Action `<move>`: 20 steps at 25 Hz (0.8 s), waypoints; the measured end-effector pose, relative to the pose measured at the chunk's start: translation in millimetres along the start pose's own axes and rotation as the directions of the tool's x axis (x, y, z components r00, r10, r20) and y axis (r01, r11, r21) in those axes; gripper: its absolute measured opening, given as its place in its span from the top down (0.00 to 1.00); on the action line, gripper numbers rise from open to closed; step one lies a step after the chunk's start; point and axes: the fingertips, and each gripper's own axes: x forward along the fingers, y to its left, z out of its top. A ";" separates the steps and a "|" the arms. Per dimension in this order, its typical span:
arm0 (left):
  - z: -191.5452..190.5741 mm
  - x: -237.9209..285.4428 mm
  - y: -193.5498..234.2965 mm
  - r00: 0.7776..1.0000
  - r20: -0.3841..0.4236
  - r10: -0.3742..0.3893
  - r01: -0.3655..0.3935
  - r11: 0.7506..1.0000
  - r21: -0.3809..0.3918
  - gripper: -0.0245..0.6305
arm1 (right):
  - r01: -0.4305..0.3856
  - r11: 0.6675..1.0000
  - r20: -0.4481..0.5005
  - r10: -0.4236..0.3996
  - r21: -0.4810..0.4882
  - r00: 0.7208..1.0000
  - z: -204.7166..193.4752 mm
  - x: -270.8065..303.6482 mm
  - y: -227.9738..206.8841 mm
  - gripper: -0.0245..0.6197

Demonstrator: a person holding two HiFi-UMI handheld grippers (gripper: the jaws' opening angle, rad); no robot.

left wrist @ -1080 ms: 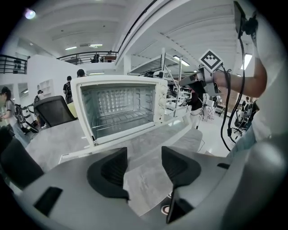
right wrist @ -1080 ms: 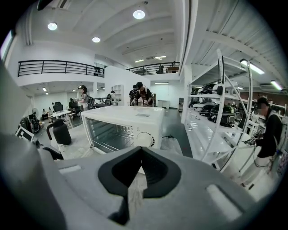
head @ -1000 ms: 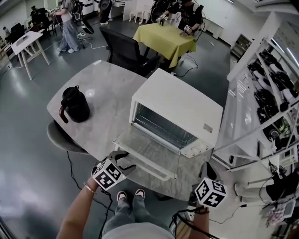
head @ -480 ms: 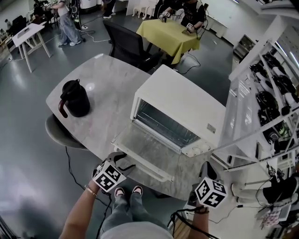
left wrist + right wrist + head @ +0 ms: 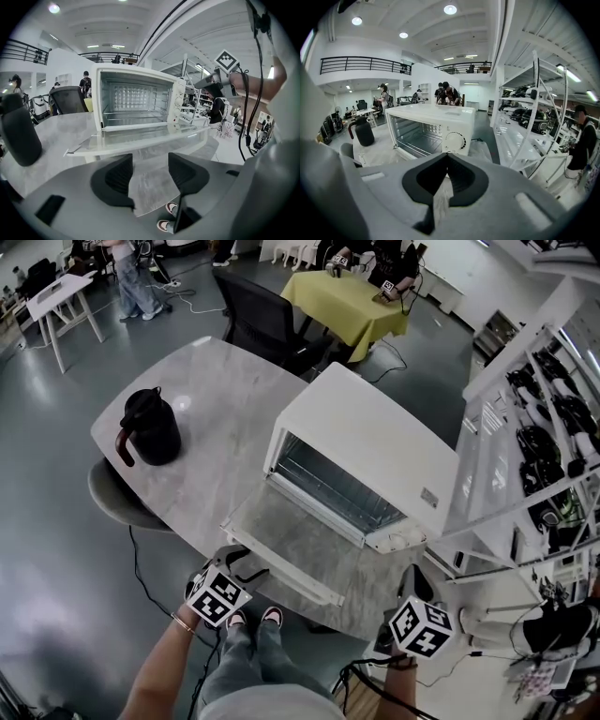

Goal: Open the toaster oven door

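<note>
1. The marble table (image 5: 216, 427) in front of me is pale grey, with a rounded far-left corner.
2. A black jug (image 5: 150, 427) with a reddish handle stands upright near the table's left edge.
3. A grey round seat (image 5: 111, 495) is tucked partly under that left edge.
4. A black office chair (image 5: 258, 329) stands at the table's far side.
5. Beyond it is a yellow-clothed table (image 5: 347, 301), with people at its far end.
6. White shelving (image 5: 525, 418) on my right holds black gear.
7. Far left, a person (image 5: 131, 282) stands near a white desk (image 5: 58, 306).
8. My shoes (image 5: 270, 617) show on the grey floor.
</note>
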 end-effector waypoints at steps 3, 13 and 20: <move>-7.8 1.6 1.9 1.000 -0.009 0.004 -0.005 1.000 -0.021 0.60 | 0.001 1.000 -0.004 -0.001 -0.005 1.000 -0.2 0.2 1.1 0.95; -29.0 6.0 10.7 0.999 -0.022 0.028 -0.029 0.997 -0.075 0.60 | 0.000 1.000 -0.017 0.000 -0.012 1.000 -5.6 5.5 1.4 0.95; -37.3 9.3 10.8 0.998 -0.049 0.025 -0.030 0.995 -0.099 0.60 | 0.000 1.000 -0.029 0.000 -0.013 1.000 -10.2 6.0 0.2 0.95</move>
